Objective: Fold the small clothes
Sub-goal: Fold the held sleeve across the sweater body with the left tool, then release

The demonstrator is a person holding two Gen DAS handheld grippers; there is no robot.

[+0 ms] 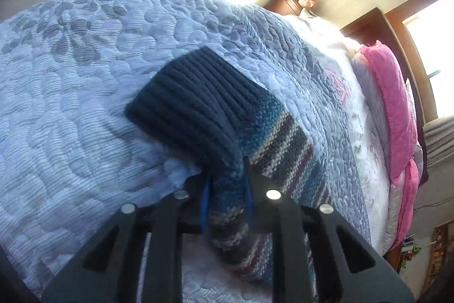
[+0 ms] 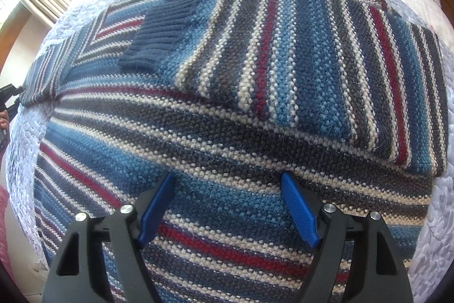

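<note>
Left tongs (image 1: 227,189), at the bottom middle of their frame, pinch a striped sleeve of the sweater (image 2: 227,132) between blue pads, its navy ribbed cuff (image 1: 193,104) lying on the bed's pale quilt (image 1: 71,104). Right tongs (image 2: 227,206) are spread wide over the sweater's body, gripping nothing. Across the upper right of that frame, the other sleeve (image 2: 312,53) lies folded over the chest. A pink blanket (image 1: 394,104) sits at the right edge.

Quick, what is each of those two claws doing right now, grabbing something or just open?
Left gripper: shut on the striped sweater sleeve.
Right gripper: open, holding nothing, above the sweater body.
</note>
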